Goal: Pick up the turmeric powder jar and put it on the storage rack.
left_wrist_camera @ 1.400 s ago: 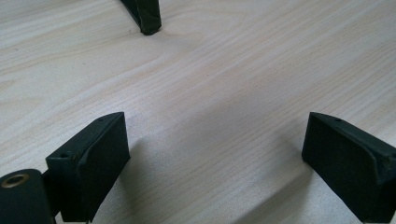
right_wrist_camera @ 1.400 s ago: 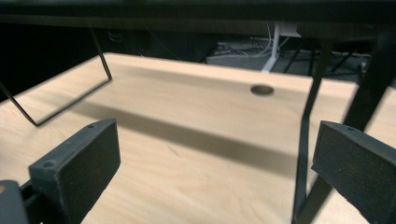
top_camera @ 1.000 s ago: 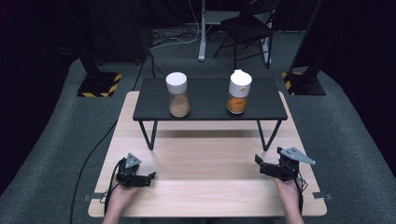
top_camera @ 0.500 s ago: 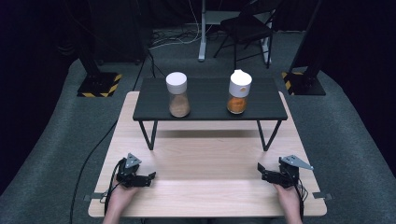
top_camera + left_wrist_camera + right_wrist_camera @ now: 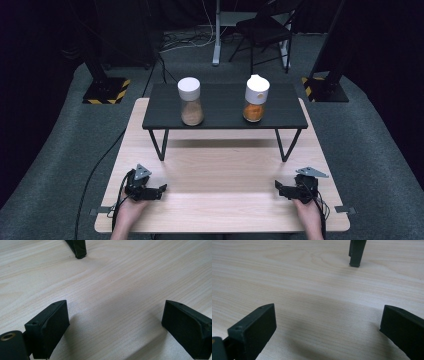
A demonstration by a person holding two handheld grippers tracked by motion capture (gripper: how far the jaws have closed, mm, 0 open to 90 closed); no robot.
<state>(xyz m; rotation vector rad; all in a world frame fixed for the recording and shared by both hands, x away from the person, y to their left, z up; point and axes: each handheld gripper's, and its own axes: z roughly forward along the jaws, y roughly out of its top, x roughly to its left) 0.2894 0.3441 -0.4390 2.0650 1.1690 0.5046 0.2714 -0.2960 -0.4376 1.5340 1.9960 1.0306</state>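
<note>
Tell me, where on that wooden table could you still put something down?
The widest bare patch is the wooden table between the left gripper and the right gripper, forward to the black shelf's legs. On the black shelf there is room between the brown jar and the orange jar, and at both ends. Beneath the shelf it is low.

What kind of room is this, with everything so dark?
Probably a recording studio or lab: black surroundings, stand bases with hazard stripes, cables on the floor, and a lit wooden table holding two jars on a shelf.
</note>
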